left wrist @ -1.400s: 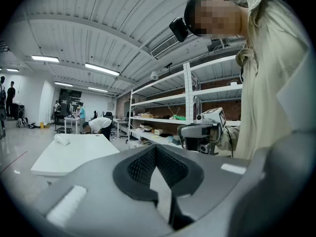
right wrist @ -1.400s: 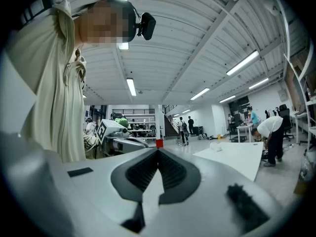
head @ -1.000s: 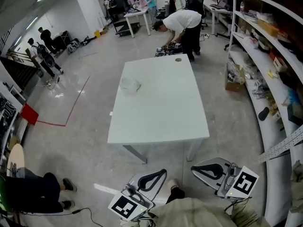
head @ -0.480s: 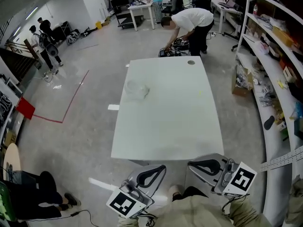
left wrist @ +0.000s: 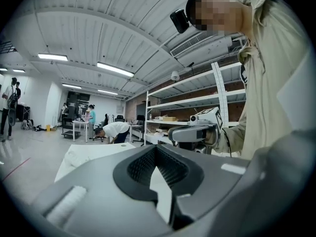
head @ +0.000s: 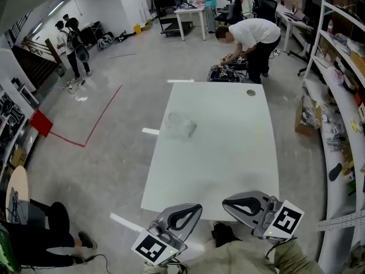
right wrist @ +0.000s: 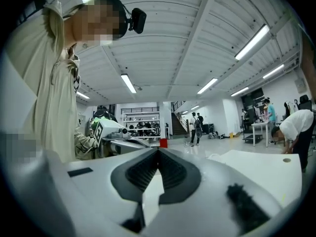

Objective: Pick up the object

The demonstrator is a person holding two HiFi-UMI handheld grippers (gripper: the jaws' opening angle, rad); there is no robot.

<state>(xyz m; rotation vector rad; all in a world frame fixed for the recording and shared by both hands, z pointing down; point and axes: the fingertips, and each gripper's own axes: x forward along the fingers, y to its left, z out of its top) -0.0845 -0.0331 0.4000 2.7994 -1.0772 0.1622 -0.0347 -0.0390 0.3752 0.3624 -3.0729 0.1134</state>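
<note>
Nearing table (head: 228,153), left gripper (head: 197,206) and right gripper (head: 224,202) stay closed.

The table (head: 228,153) had a smooth, matt white top; the object (head: 181,124) looked clear and crinkled (plastic, seemingly). The floor (head: 108,136) shone glossy. The left gripper (head: 195,208) and right gripper (head: 226,202) wore matt grey plastic shells.

Strip lamps (right wrist: 252,42) above the right gripper (head: 228,202) and left gripper (head: 194,209) give bright, even light. The table (head: 228,153) ahead glares pale, shadows faint. Edges bend fisheye-wise; gripper views are ringed black, near bodies soft.
</note>
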